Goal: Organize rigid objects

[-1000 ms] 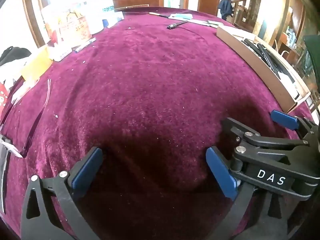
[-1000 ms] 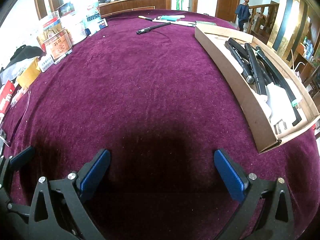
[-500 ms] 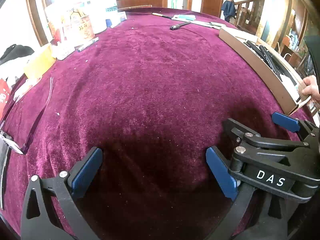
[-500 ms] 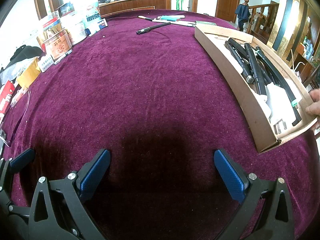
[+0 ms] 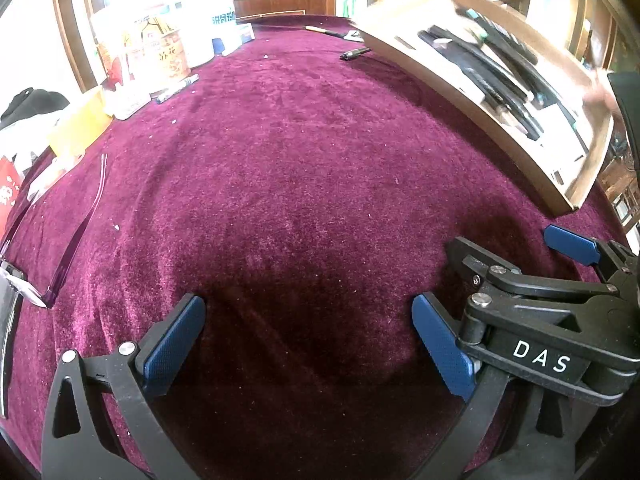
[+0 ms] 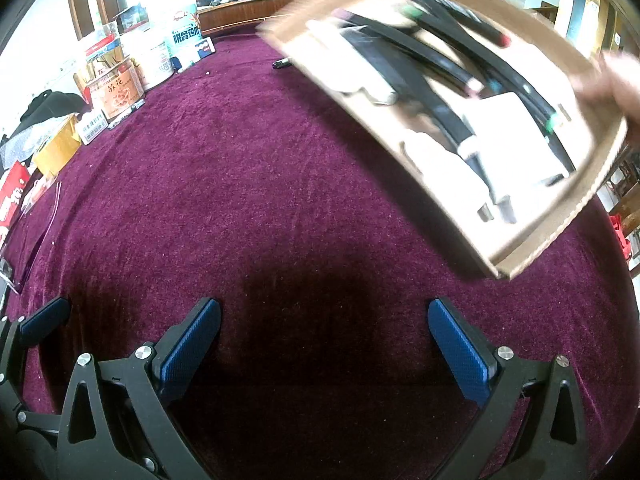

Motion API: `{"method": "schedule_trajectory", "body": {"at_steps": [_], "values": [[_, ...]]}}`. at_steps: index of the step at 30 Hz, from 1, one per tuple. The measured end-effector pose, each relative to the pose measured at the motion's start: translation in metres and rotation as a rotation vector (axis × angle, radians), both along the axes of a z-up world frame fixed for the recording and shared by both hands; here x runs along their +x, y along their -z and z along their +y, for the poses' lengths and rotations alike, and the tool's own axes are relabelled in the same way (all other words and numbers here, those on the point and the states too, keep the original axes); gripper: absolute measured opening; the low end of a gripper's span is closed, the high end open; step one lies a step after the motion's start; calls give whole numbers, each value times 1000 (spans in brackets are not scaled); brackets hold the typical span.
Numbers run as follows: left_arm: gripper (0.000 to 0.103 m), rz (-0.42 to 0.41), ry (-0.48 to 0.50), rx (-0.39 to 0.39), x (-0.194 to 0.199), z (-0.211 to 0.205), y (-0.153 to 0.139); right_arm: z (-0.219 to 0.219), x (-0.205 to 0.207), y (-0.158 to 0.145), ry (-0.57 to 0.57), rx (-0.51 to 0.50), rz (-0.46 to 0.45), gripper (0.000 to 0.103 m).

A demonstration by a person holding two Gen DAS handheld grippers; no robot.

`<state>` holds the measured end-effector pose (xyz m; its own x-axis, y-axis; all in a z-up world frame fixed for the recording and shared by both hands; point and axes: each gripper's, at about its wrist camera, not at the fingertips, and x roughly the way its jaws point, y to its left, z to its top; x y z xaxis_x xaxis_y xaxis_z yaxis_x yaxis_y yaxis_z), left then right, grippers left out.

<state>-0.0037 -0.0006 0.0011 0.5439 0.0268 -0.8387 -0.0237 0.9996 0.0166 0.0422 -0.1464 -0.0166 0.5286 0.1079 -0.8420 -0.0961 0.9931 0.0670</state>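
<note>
Both my claws, left claw (image 5: 308, 340) and right claw (image 6: 324, 344), gape empty over plush maroon velvet worktop (image 6: 260, 184); a hand (image 6: 616, 80) tilts the shallow cardboard tray (image 6: 560, 232).

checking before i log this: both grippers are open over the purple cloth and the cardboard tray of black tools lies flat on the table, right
Not quite. The tray does not lie flat: the right wrist view shows it tilted and blurred above the cloth, with a hand at its far edge. The rest holds: the left gripper and right gripper are both open, and black tools lie in the tray.
</note>
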Motion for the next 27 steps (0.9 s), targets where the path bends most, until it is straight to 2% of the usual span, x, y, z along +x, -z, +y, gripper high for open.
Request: {"method": "schedule_trajectory", "body": {"at_steps": [27], "values": [[103,0,1,-3,0,-2,0,-4,3,1,0,3,-1,101]]}}
